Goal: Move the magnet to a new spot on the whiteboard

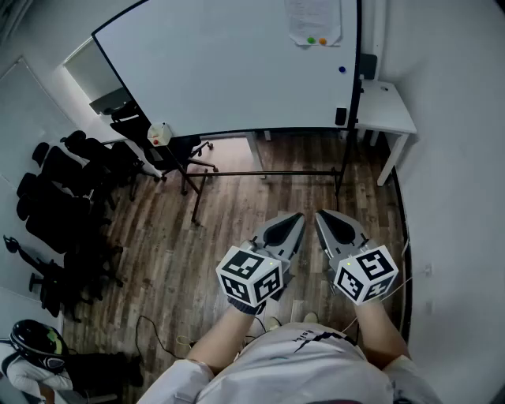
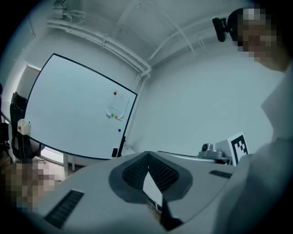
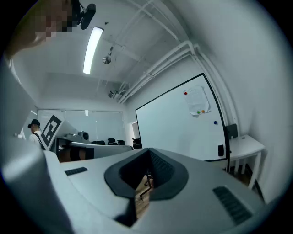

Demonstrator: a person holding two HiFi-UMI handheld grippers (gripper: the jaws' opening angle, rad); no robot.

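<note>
The whiteboard (image 1: 229, 63) stands on a wheeled frame ahead of me. A sheet of paper (image 1: 314, 20) hangs near its upper right, pinned by a green magnet (image 1: 311, 40) and an orange magnet (image 1: 323, 40). A blue magnet (image 1: 342, 69) sits alone lower right, and a red magnet (image 3: 185, 93) holds the paper's top. Both grippers are held low in front of my body, well short of the board. My left gripper (image 1: 297, 215) and right gripper (image 1: 319, 214) are shut with nothing between the jaws. The board also shows past the left gripper (image 2: 149, 155) and the right gripper (image 3: 149, 151).
A black eraser (image 1: 340, 116) sits on the board's lower right edge. A white table (image 1: 384, 106) stands right of the board by the wall. Black office chairs (image 1: 71, 197) crowd the left side. A person (image 1: 35, 347) is at the lower left. The floor is wood.
</note>
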